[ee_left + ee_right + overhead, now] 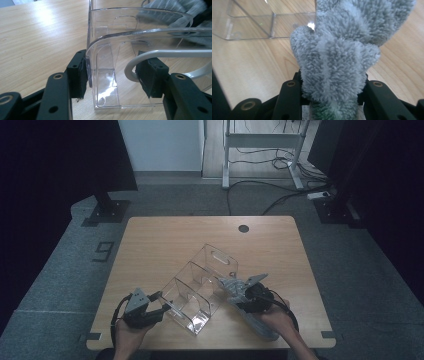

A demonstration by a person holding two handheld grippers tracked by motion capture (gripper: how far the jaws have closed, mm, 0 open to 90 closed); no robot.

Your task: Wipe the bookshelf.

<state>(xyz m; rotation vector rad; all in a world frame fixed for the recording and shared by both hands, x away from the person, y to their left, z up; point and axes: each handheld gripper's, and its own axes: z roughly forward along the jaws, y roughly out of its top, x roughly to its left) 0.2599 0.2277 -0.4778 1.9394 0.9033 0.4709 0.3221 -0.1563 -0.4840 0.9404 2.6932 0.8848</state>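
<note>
The right gripper (332, 97) clamps a thick, fluffy grey cloth (339, 55) between its black jaws. At its ten o'clock stands a clear, hard plastic organizer (200, 282) with glossy dividers, mid-table on pale wood-grain table (165, 235). The left gripper (112, 75) grips the organizer's rounded near corner wall.

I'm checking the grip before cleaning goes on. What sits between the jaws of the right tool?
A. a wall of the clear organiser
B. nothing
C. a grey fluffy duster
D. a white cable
C: in the right gripper view the grey fluffy duster is pinched between the right tool jaws.
</note>
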